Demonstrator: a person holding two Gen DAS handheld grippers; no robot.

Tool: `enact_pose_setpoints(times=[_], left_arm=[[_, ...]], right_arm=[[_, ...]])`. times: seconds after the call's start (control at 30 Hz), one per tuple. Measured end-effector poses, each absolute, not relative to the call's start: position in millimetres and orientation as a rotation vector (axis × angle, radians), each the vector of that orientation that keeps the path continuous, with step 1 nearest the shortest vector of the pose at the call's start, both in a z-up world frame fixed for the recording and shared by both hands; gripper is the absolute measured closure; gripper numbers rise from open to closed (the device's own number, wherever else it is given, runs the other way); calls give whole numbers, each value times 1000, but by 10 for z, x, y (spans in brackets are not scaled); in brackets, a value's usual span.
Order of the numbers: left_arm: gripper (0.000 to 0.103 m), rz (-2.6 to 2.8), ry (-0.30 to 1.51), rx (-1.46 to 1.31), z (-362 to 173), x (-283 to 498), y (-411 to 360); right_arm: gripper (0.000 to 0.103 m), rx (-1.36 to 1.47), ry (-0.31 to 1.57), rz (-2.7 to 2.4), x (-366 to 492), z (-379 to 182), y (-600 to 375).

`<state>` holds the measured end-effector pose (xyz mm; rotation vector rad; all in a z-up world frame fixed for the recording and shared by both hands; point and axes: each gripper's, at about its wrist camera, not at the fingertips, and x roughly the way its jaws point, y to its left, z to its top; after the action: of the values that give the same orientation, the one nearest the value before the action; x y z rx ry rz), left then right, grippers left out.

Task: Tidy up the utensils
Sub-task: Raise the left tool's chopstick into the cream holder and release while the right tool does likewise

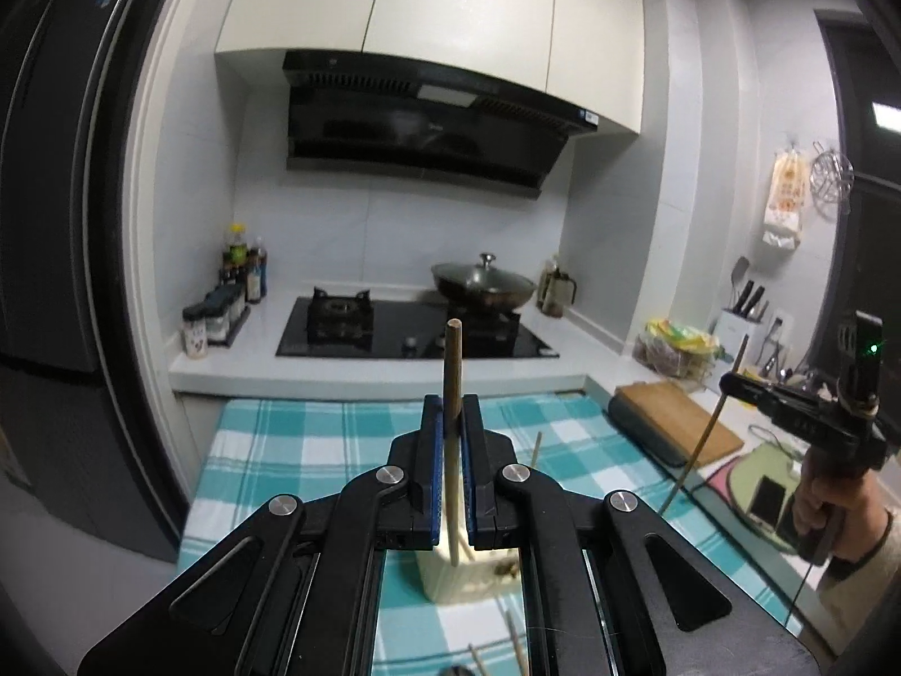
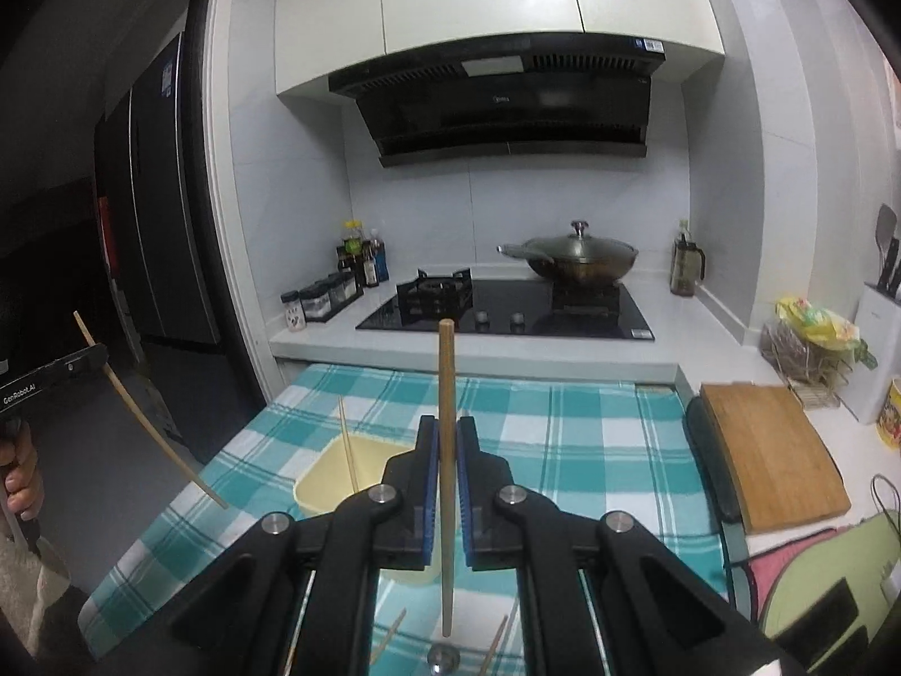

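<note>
My left gripper is shut on a wooden chopstick, held upright above a pale yellow holder on the teal checked cloth. My right gripper is shut on another upright chopstick; it also shows at the right of the left wrist view. The yellow holder lies left of the right gripper with one chopstick standing in it. Loose chopsticks lie on the cloth below. The left gripper with its chopstick shows at the left edge of the right wrist view.
A gas hob with a lidded wok is behind the cloth. Condiment bottles stand at the back left. A wooden cutting board lies on the right counter, with a knife block beyond it. A dark fridge is at left.
</note>
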<state>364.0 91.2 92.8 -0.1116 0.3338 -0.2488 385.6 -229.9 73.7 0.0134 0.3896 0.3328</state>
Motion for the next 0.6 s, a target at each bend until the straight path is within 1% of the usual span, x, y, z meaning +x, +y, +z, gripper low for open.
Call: enact_pose_setpoints(times=[0.1, 0.17, 0.27, 0.43, 0.6], left_arm=[[99, -232, 317, -112, 933, 3963, 699], [99, -237, 352, -130, 824, 4215, 579], [99, -249, 437, -142, 550, 4538, 391], [99, -262, 624, -98, 1, 4974, 83], [98, -303, 782, -94, -434, 5221, -95]], right_arm=[[96, 17, 322, 357, 4013, 872, -2095], [96, 14, 298, 370, 4169, 854, -1925], [96, 11, 321, 384, 4386, 675, -1723], [96, 9, 511, 402, 4855, 100, -1485], [96, 5, 709, 430, 5164, -410, -1368]])
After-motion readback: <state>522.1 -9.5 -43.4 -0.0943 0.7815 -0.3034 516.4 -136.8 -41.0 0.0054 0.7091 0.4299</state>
